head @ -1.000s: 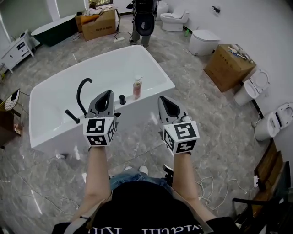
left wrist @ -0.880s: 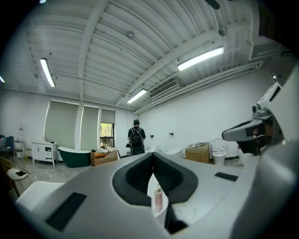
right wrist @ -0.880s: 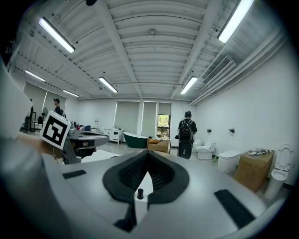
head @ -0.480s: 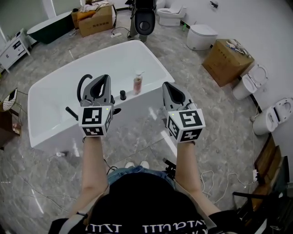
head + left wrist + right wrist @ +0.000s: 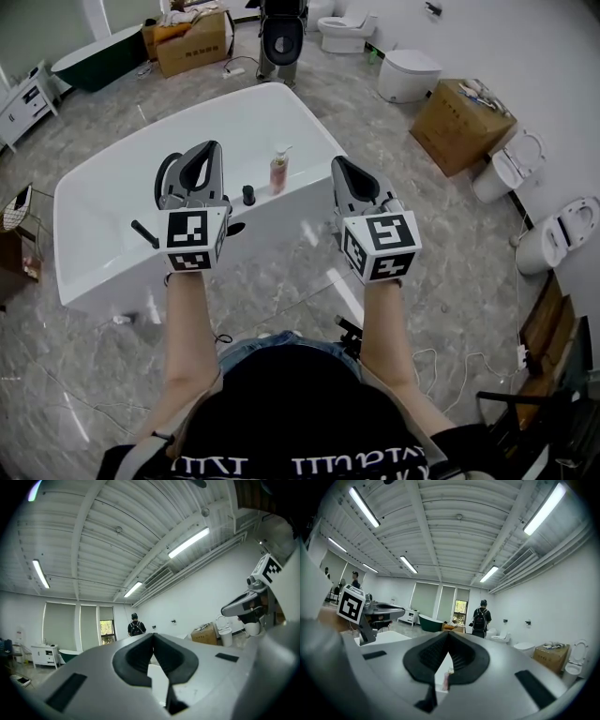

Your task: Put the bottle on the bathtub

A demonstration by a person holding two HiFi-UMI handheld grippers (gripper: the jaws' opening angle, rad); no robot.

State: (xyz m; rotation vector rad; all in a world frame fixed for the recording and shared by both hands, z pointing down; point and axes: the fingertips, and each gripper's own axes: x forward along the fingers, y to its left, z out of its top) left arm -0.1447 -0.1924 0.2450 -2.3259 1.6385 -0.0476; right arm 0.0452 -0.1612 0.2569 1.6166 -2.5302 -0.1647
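A small pink pump bottle [image 5: 278, 170] stands upright on the near rim of the white bathtub [image 5: 103, 192]. It also shows low in the right gripper view, as the bottle [image 5: 446, 679] below the closed jaws. My left gripper [image 5: 208, 150] is held over the tub's near edge, left of the bottle, shut and empty. My right gripper [image 5: 339, 167] hangs to the right of the bottle, apart from it, also shut with nothing in it. In their own views the left gripper [image 5: 153, 635] and the right gripper [image 5: 448, 634] point up toward the ceiling.
A black faucet [image 5: 167, 173], partly behind the left gripper, and a black knob [image 5: 248, 195] sit on the tub rim. A cardboard box [image 5: 462, 126] and toilets [image 5: 410, 75] [image 5: 553, 246] stand at the right. A person [image 5: 281, 37] stands at the far end. Cables [image 5: 441, 370] lie on the floor.
Both grippers have risen and moved forward toward the tub rim, tilting upward. The bottle has stayed in place on the rim.
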